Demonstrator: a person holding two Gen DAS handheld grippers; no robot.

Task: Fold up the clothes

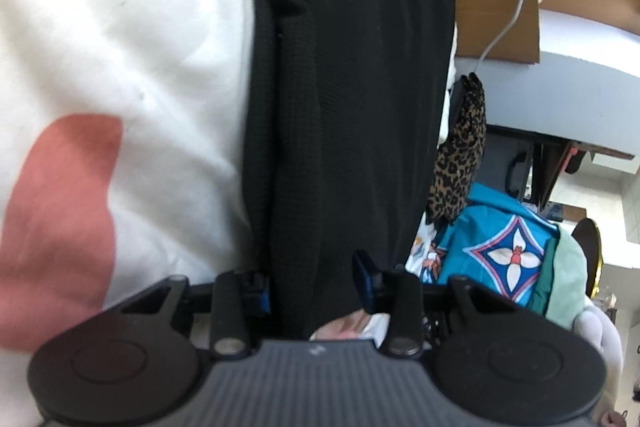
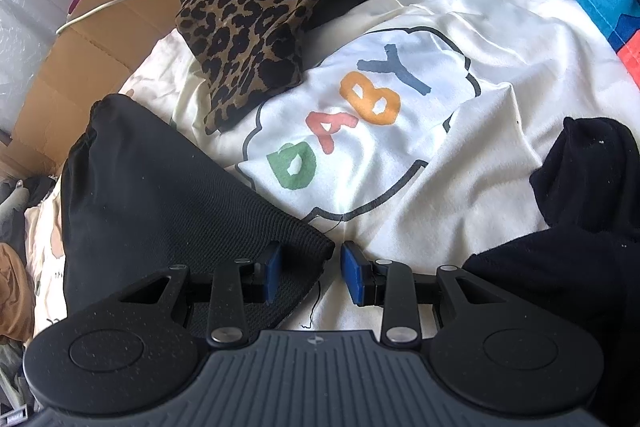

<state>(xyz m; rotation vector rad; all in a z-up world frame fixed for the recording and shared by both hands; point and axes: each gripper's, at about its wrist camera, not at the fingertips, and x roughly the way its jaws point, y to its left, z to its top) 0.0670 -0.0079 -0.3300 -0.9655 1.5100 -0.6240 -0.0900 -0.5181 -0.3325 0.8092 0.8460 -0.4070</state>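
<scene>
We see the left gripper (image 1: 316, 283) clamped on a black knit (image 1: 344, 99) that runs up the frame's middle over the white sheet (image 1: 120, 27). The right gripper (image 2: 308, 277) has its 2 fingers apart around the knit's (image 2: 160, 195) corner at lower left; whether the pads press it we cannot tell.
</scene>
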